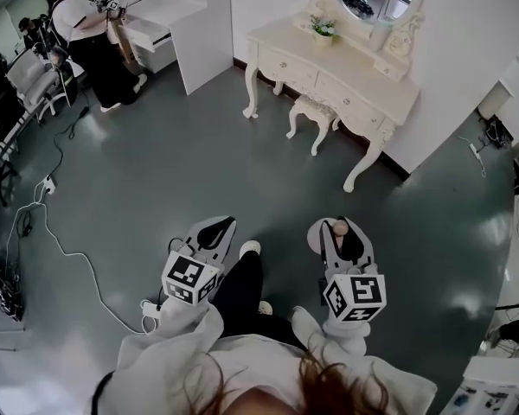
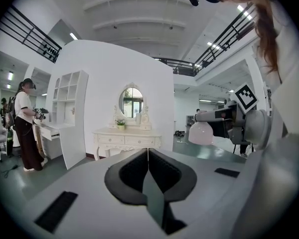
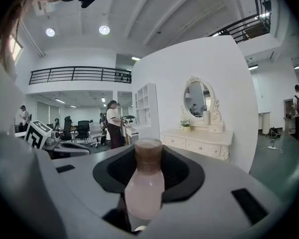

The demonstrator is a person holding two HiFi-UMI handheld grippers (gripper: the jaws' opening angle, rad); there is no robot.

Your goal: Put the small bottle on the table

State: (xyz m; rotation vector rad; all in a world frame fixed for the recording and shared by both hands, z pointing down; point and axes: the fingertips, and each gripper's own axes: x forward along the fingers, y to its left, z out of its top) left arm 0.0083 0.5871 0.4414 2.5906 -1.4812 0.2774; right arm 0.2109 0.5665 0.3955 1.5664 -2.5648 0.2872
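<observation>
The small bottle (image 3: 144,185), with a pale pink body and a brown cap, stands between the jaws of my right gripper (image 3: 148,158), which is shut on it. In the head view its cap (image 1: 338,228) pokes out of the right gripper (image 1: 339,239) above the grey floor. My left gripper (image 2: 148,157) is shut with nothing in it, its jaws meeting in a thin line; in the head view it hangs to the left (image 1: 214,233). The white dressing table (image 1: 350,80) with an oval mirror stands several steps ahead, also seen from each gripper (image 2: 127,136) (image 3: 197,138).
A small stool (image 1: 311,111) sits under the dressing table. A white shelf desk (image 1: 177,24) stands at the back left with a person (image 1: 91,33) at it. Cables (image 1: 60,240) and a power strip (image 1: 151,309) lie on the floor at my left.
</observation>
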